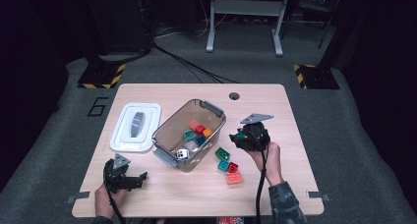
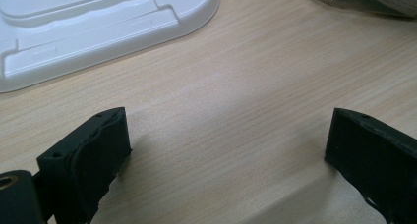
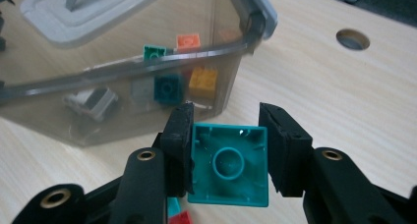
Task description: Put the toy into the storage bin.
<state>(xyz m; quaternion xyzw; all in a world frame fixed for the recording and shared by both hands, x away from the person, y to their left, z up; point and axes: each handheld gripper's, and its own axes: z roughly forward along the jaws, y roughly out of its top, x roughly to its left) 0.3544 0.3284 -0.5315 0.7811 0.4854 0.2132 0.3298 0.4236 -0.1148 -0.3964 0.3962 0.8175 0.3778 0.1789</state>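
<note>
Several blocks already lay in the clear bin point(image 1: 189, 135), and four more waited on the table point(image 1: 295, 135) just beside it, so the sorting looked roughly half done. The right gripper point(image 3: 227, 150) pinched a teal block point(image 3: 230, 166), held just short of the bin's wall. The left gripper point(image 2: 226, 150) rested spread and empty on bare wood near the white lid point(image 2: 98, 27), with open room around.
</note>
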